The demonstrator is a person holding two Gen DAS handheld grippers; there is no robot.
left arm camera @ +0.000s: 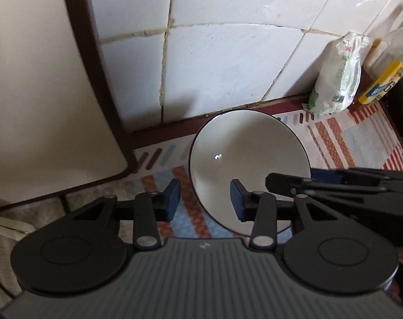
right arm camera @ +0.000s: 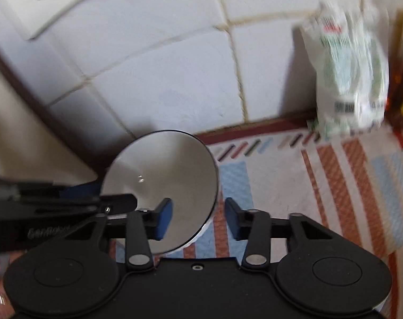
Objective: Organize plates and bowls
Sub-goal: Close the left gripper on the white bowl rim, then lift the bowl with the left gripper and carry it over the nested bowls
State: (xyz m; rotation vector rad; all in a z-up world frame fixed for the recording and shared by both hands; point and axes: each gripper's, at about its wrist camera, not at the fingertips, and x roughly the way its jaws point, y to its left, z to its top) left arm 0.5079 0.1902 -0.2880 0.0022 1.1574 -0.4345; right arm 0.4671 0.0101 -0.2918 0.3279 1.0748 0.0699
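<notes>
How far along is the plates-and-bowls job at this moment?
Done: nothing shows as sorted; no stack or other dishes are in view. In hand: both grippers straddle opposite rims of the white bowl on the striped mat, left gripper and right gripper with jaws apart, pads not yet pressing. Left: gripping, lifting and placing the bowl.

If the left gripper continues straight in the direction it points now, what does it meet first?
Probably the near-left rim of the round white bowl with a thin dark edge: the left gripper straddles it, jaws apart, pads apparently not pressing. Beneath lies the striped woven mat. Depth is uncertain.
</notes>
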